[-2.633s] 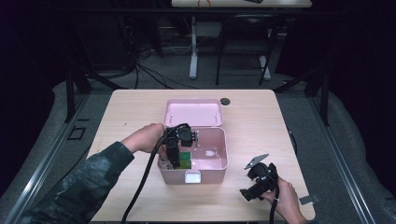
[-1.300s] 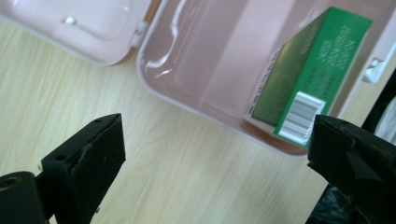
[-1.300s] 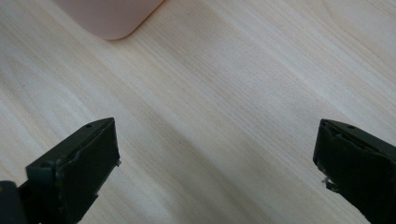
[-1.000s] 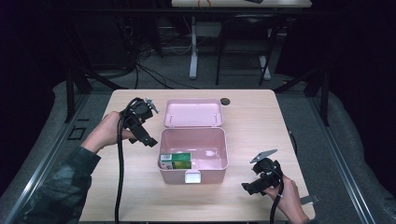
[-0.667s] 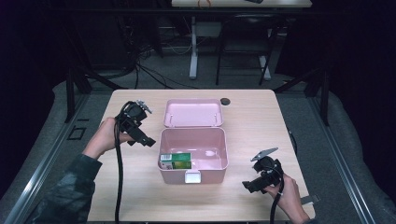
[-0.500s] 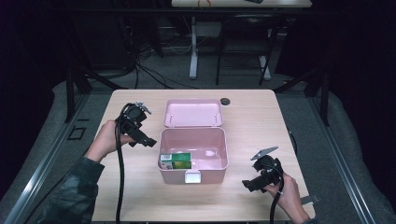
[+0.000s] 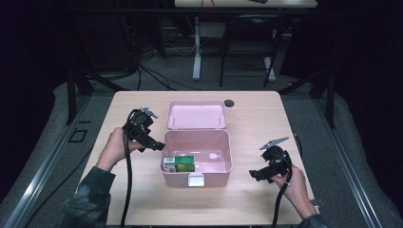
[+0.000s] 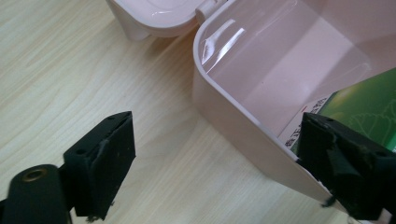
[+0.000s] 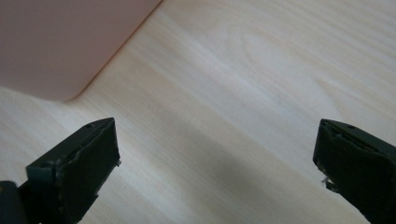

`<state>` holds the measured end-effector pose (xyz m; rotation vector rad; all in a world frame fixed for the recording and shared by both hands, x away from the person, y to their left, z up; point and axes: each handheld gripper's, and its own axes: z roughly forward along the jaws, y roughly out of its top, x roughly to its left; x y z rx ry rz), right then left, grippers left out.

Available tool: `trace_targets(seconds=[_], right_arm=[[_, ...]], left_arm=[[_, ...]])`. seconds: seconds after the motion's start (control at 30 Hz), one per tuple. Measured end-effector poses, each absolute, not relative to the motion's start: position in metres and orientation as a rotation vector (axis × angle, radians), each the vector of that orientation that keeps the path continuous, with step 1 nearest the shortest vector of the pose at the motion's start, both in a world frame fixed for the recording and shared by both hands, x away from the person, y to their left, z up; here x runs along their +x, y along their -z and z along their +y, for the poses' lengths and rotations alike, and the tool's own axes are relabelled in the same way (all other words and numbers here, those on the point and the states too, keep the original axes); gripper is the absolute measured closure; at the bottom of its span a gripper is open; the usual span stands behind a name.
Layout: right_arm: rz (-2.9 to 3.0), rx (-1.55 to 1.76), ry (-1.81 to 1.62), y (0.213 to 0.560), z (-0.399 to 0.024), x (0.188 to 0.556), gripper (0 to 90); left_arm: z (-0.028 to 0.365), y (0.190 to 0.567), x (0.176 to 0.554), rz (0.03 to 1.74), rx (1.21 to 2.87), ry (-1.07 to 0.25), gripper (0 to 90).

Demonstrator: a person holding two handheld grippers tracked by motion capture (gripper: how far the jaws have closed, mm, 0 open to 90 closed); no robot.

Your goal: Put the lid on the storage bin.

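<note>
A green carton [image 7: 178,164] is lying inside the pink box [image 7: 223,142], against the box's near-left corner as seen in the high view. The box is standing open at the middle of the desk [image 7: 256,118], with its lid [image 7: 196,114] folded back flat on the desk behind it. A small dark round object [image 7: 229,102] is lying on the desk just beyond the lid's right corner.

The left tool [image 7: 153,143] is being held just beside the box's left wall, apart from the carton. In the left gripper view the left tool [image 8: 215,172] is being shown with its jaws spread wide and straddling the box's wall: one jaw is outside over the desk, the other over the carton's green face. The jaws have just been closing slightly, and nothing is being pinched.

The right tool [image 7: 254,174] is being held low over the desk, well apart from the box on its right. In the right gripper view its jaws are spread wide over bare wood, gripping nothing.
</note>
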<state>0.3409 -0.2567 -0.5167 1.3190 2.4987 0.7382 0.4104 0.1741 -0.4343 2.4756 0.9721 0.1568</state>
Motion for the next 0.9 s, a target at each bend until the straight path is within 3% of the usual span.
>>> trace_targets(seconds=[0.57, 0.9], right_arm=[[2.423, 1.295, -0.997, 0.457, -0.236, 0.408, 0.7], [2.412, 1.286, -1.038, 0.438, -0.208, 0.458, 8.8]], left_arm=[[0.159, 0.444, 0.407, 0.975, 2.465, -0.138, 28.2], [0.158, 0.446, 0.407, 0.988, 2.443, -0.140, 41.7]])
